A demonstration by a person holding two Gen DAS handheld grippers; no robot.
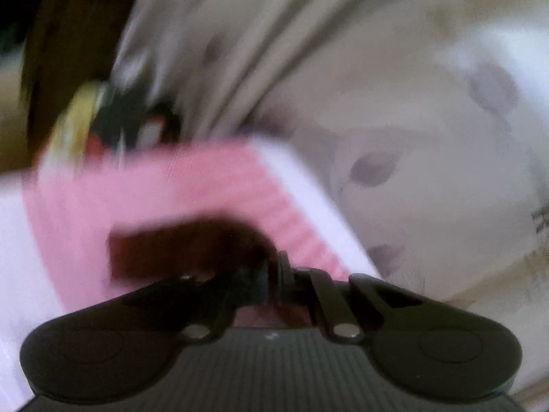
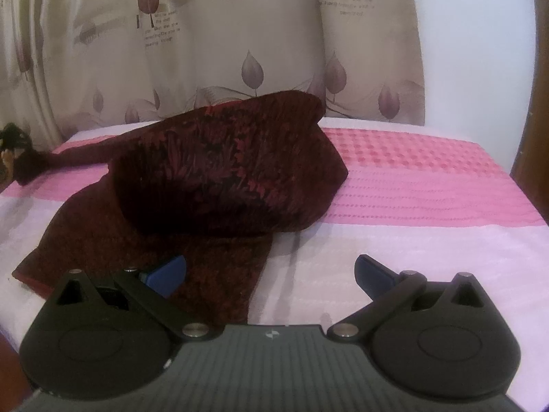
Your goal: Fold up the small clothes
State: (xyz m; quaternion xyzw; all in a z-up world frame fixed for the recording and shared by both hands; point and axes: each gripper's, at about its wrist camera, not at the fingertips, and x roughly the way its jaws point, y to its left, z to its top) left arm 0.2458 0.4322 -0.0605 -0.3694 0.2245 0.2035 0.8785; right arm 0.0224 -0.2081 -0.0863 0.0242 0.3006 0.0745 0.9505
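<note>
1. The dark maroon patterned knit garment (image 2: 219, 175) lies on the pink and white waffle-weave bed cover (image 2: 429, 185), toward its left side. One part is already flopped over into a puffy hump, and a flat layer runs out toward the near edge.
2. I'd say we're mid-fold: the first flap is over but loose, so it needs flattening and another fold.
3. The right gripper (image 2: 271, 274) is spread wide and holding nothing. Its blue left fingertip (image 2: 168, 273) is over the flat near layer, the other over bare cover. The next move probably means closing on that near right edge.
4. The left gripper (image 1: 271, 274) looks pinched together, with something dark maroon right at it. The left wrist view is smeared, so a grasp is my guess only.
5. A narrow strip trails to the cover's far left edge. The beige leaf-print curtain (image 2: 240, 41) hangs behind, and I can't identify the dark clutter (image 2: 13, 144) at left.
</note>
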